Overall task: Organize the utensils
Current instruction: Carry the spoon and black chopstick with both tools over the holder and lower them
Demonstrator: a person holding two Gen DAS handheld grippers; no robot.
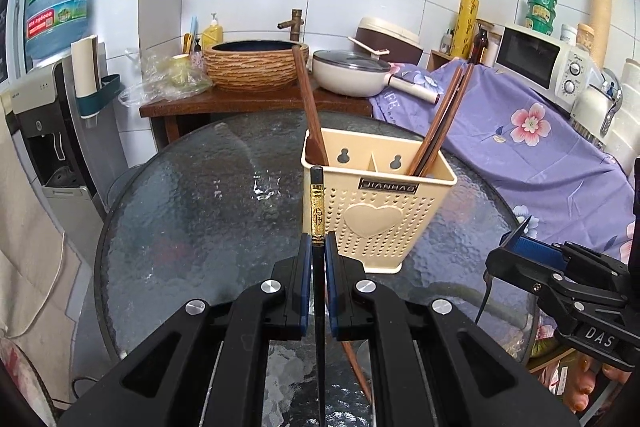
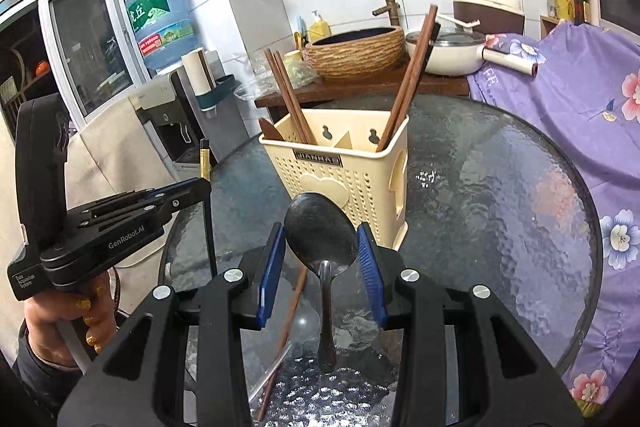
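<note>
- Chopstick (image 1: 317, 205), black with a gold band, stood clamped between the pads of the left gripper (image 1: 318, 247); its long axis ran straight out along the jaws, the gold end pointing up and forward.
- Just ahead of those jaws and a little to their right sat the cream utensil holder (image 1: 380, 211) on the glass tabletop (image 1: 192, 211), its left compartment nearest the chopstick's tip.
- Wooden chopsticks (image 1: 438, 123) already leaned in the holder's right compartment, and another wooden piece (image 1: 310, 111) in the left.
- Farther right, the right gripper (image 2: 322, 239) had its jaws closed on the bowl of a metal spoon (image 2: 320, 231), the handle hanging down and back beneath the jaws, clear of the tabletop.
- From these jaws the holder lay directly ahead and slightly higher, near but not touching.
- A loose wooden chopstick (image 2: 290, 315) lay on the glass below the right jaws.
- Both hands looked about equally near; judging by alignment, each tool needed tipping upright before dropping into a compartment.
</note>
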